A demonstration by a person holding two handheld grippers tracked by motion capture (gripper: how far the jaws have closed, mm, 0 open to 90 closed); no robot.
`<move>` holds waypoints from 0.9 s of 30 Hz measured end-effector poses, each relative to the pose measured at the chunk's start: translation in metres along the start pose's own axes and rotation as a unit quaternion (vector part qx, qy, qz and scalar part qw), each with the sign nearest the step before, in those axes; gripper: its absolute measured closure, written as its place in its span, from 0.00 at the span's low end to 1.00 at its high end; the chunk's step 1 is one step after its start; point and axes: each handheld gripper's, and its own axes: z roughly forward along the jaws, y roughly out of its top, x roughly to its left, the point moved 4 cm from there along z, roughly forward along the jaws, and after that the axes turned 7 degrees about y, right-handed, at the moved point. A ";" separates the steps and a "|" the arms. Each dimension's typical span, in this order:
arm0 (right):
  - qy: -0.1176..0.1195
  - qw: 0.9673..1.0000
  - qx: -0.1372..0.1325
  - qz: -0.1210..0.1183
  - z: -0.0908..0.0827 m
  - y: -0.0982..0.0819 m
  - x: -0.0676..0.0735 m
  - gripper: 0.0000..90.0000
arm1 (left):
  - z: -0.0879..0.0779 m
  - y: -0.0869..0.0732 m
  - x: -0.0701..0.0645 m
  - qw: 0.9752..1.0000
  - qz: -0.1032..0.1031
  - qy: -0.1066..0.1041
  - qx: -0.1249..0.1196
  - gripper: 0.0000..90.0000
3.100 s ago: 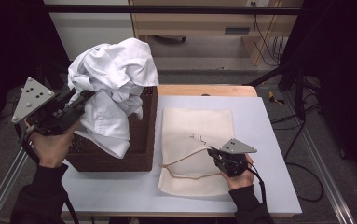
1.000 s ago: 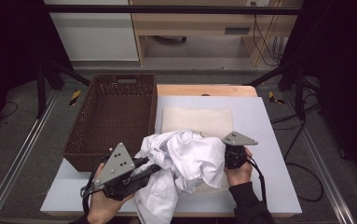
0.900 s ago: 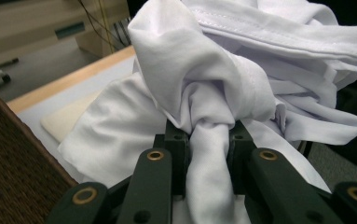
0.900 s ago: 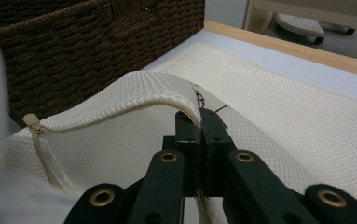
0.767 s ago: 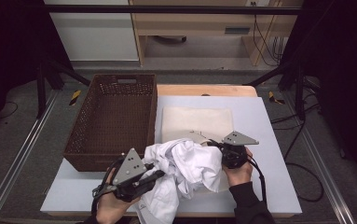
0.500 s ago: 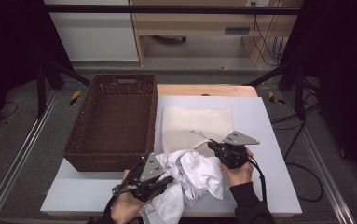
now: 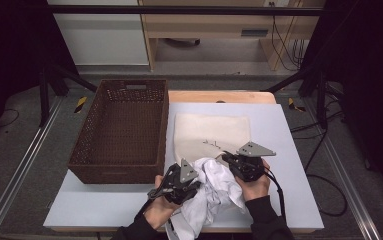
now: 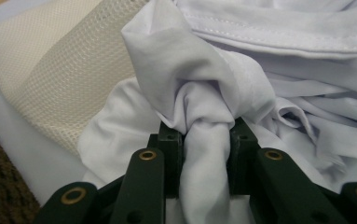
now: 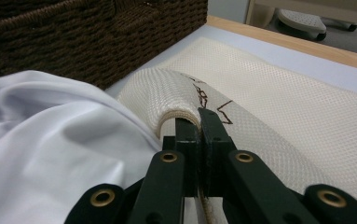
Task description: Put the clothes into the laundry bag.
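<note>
A crumpled white garment (image 7: 219, 187) lies at the table's front, over the near end of a cream mesh bag (image 7: 211, 132). My left gripper (image 7: 196, 184) sits low at its left side. In the left gripper view the left gripper (image 8: 206, 133) is shut on a twisted fold of the garment (image 8: 260, 70); its jaws have just been opening slightly, with the cloth still pinched between them. My right gripper (image 7: 231, 161) is shut on the bag's near edge. In the right gripper view the right gripper (image 9: 198, 122) lifts that mesh bag (image 9: 283, 107) edge into an arch beside the garment (image 9: 50, 140).
A brown wicker basket (image 7: 114, 172) stands on the left half of the table, with nothing inside it. The pale table top (image 7: 289, 165) shows to the right of the bag. In the right gripper view the basket wall (image 9: 97, 32) is close behind the garment.
My left hand has come down and to the right with the garment, from the table's front left to the bag's near edge. The garment now rests low. The right hand has stayed put.
</note>
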 end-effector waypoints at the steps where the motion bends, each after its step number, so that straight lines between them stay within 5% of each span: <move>1: 0.000 1.000 0.003 -0.003 0.001 -0.001 0.000 0.97 | 0.005 -0.004 0.002 1.000 -0.010 -0.009 -0.009 0.76; 4: -0.001 1.000 0.004 -0.002 0.002 -0.002 0.000 0.97 | 0.005 -0.005 0.003 1.000 -0.014 -0.018 -0.014 0.70; 5: -0.003 1.000 0.003 -0.001 0.001 -0.002 -0.001 0.97 | 0.002 -0.004 0.005 0.999 -0.014 -0.021 -0.022 0.57; 7: -0.005 1.000 0.002 0.001 0.001 -0.002 0.000 0.97 | -0.005 0.002 0.006 0.997 -0.019 -0.039 -0.059 0.51; 10: -0.006 1.000 0.000 0.004 0.001 -0.001 0.000 0.98 | -0.003 0.004 0.001 0.996 -0.018 -0.050 -0.070 0.59; 11: -0.007 1.000 0.001 0.002 0.002 -0.002 0.001 0.98 | -0.001 0.005 -0.003 0.996 -0.009 -0.049 -0.077 0.67; 17: -0.008 1.000 -0.005 0.006 0.003 -0.001 0.004 0.98 | 0.006 0.018 -0.029 0.994 0.035 -0.041 -0.099 0.75; 21: -0.006 1.000 -0.005 0.004 0.003 -0.001 0.005 0.98 | 0.021 0.024 -0.039 0.996 0.041 -0.022 -0.080 0.77; 27: -0.003 1.000 -0.008 -0.001 0.000 0.002 0.007 0.98 | 0.045 0.028 -0.034 0.999 0.033 0.006 -0.042 0.81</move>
